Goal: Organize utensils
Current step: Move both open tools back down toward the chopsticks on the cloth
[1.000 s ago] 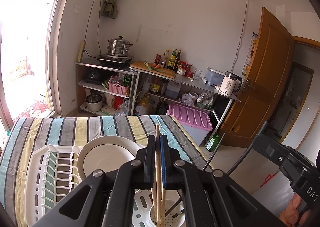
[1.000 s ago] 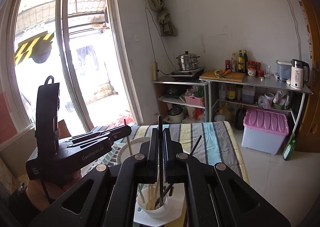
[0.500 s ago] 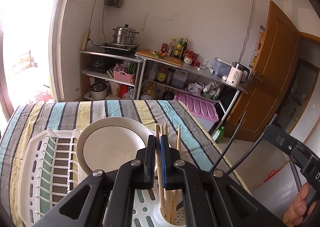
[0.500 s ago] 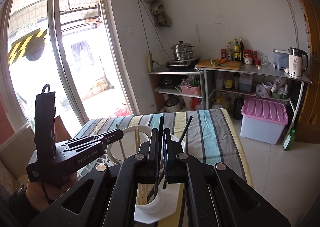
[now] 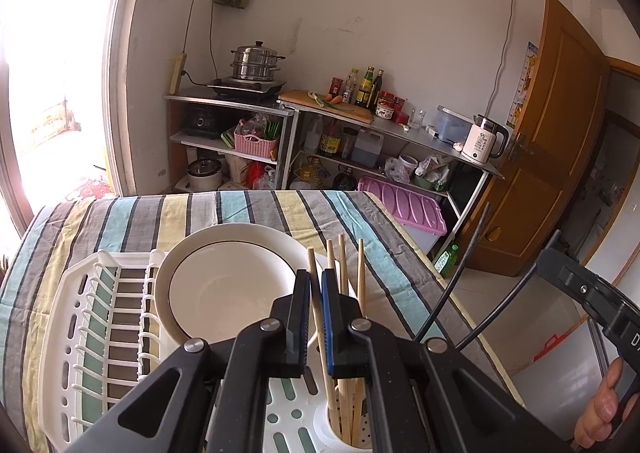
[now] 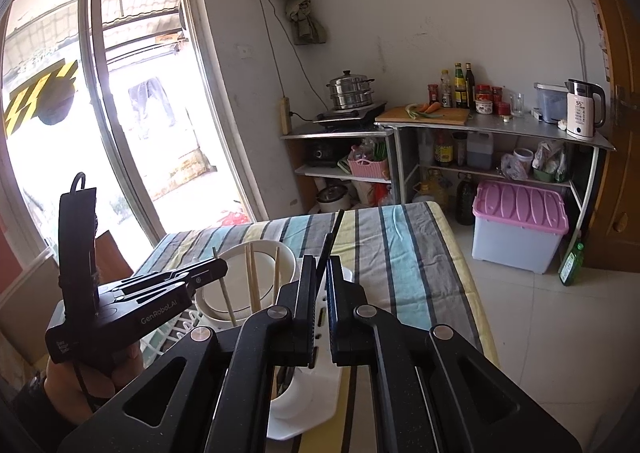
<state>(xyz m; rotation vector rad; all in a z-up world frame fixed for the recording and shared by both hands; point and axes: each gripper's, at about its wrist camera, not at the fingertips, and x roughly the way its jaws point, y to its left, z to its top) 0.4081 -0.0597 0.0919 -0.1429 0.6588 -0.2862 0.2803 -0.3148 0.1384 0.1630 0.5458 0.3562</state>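
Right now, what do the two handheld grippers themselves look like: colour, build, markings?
Both are matte black, angular linkage frames with silver pivot bolts. The left gripper has one blue finger pad; seen from the right wrist view it carries white "GenRobot.AI" lettering and a tall black upright block. The right gripper looks alike, with partial white lettering.

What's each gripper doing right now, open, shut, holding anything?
Left gripper: shut on a wooden chopstick.
Right gripper: shut on a black chopstick.

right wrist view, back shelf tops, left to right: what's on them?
steamer pot → cutting board → sauce bottles → glass → electric kettle
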